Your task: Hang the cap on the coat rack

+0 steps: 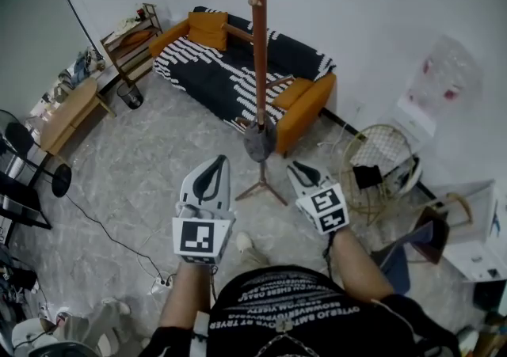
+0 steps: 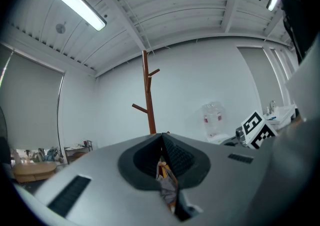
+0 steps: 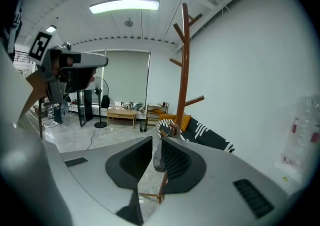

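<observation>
Small grey fabric cap (image 1: 259, 142) hangs low on the tall brown wooden coat rack (image 1: 258, 47), so I reckon the job's basically done. That's why both tools sit clear of the rack with nothing gripped: left tool (image 1: 214, 164) pressed together, right tool (image 1: 295, 167) slightly spread.

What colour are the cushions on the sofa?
Orange. The cushions on the sofa show best in the head view.
</observation>
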`<state>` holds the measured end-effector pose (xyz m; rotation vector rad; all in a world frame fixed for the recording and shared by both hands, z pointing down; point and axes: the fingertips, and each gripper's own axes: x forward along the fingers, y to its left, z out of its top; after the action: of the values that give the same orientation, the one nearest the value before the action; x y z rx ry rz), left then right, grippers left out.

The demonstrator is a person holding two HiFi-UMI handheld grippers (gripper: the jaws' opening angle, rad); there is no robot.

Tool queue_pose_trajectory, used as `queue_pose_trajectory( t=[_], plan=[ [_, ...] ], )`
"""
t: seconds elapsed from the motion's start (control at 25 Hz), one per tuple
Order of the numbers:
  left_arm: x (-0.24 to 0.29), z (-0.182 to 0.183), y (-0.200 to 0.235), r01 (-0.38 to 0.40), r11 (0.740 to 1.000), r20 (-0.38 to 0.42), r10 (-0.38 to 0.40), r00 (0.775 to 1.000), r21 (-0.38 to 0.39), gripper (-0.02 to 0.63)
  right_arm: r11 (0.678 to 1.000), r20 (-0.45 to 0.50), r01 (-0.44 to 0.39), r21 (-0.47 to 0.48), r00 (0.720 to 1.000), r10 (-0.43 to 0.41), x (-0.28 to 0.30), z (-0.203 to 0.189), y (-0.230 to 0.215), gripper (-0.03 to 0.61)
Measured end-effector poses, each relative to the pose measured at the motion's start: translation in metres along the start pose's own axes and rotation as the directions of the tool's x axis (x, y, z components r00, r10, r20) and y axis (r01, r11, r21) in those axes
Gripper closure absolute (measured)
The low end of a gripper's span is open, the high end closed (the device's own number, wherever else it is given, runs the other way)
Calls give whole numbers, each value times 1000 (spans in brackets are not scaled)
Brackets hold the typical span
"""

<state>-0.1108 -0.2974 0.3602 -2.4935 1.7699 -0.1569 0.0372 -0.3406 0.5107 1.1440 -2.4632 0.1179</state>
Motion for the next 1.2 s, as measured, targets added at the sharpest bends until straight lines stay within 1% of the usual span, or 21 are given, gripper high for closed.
queue_pose_trajectory(
  t=[0.12,0.16,0.24,0.4,0.56,0.72,0.88,1.0,1.2],
  plan=[
    [-14,6,-10,-13,1000,7,13,1000,21,612,1000,90,-2,-14,996,4,-29,26,5,542],
    [-19,8,-14,-15,999,7,15,1000,30,612,1000,115,-2,-27,993,5,-40,33,6,559],
    [-27,11,-24,-16,999,7,16,1000,47,612,999,170,0,-43,985,7,-60,47,9,572],
    [-41,15,-38,-26,998,11,26,1000,56,611,997,251,11,-76,968,8,-94,66,16,574],
    [-56,19,-50,-42,998,11,41,999,50,612,996,297,28,-86,955,-1,-125,81,19,575],
    [-69,20,-60,-52,998,14,51,999,19,612,996,303,20,-90,953,8,-145,83,24,575],
    [-80,19,-62,-54,999,2,54,999,2,612,995,289,3,-101,957,26,-149,80,34,575],
    [-81,19,-64,-55,998,-5,55,998,10,612,995,282,-14,-98,958,41,-147,78,38,575],
    [-79,20,-62,-52,997,-30,54,998,50,611,995,274,-37,-91,960,61,-137,79,40,575]
  ],
)
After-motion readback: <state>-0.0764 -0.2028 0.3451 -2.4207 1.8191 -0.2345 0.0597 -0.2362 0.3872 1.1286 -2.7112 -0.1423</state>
